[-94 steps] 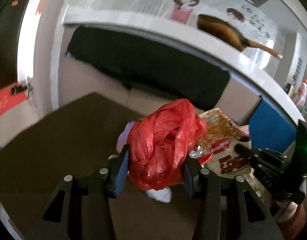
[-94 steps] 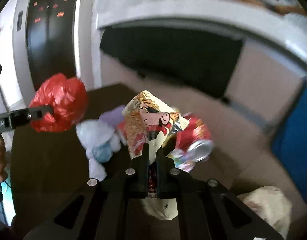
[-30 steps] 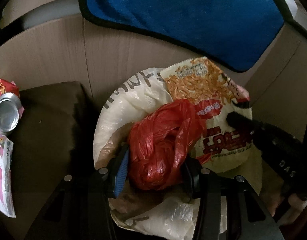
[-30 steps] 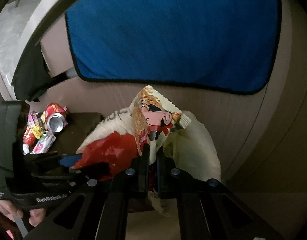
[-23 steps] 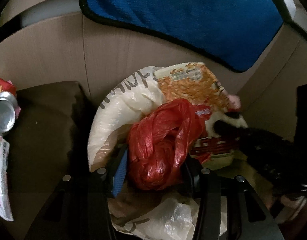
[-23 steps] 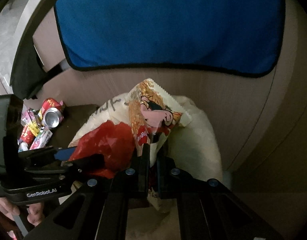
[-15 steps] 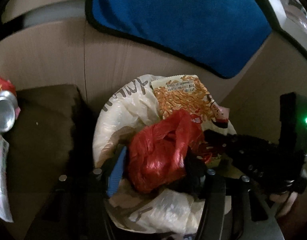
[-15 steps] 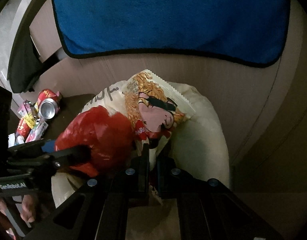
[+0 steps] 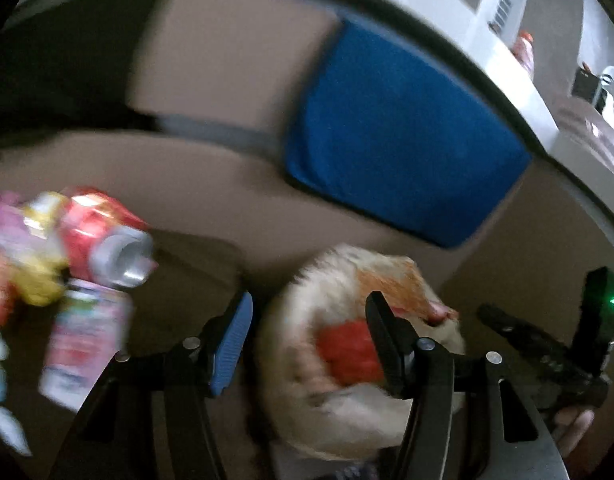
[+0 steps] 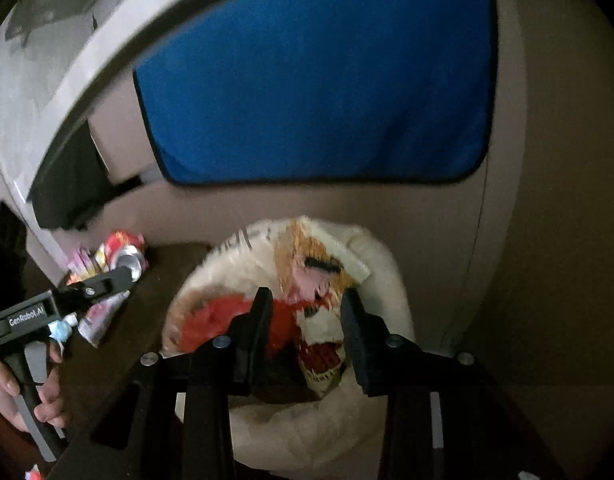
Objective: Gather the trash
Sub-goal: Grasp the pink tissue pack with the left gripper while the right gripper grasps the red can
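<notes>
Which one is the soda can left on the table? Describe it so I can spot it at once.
Start from the blue cloth hanging at the back, then drop to the dark table left of the white trash bag. In the litter pile at the table's far left lies the can, on its side. It is the only metal piece: red body, silver end facing the bag, among soft pink and yellow wrappers.
</notes>
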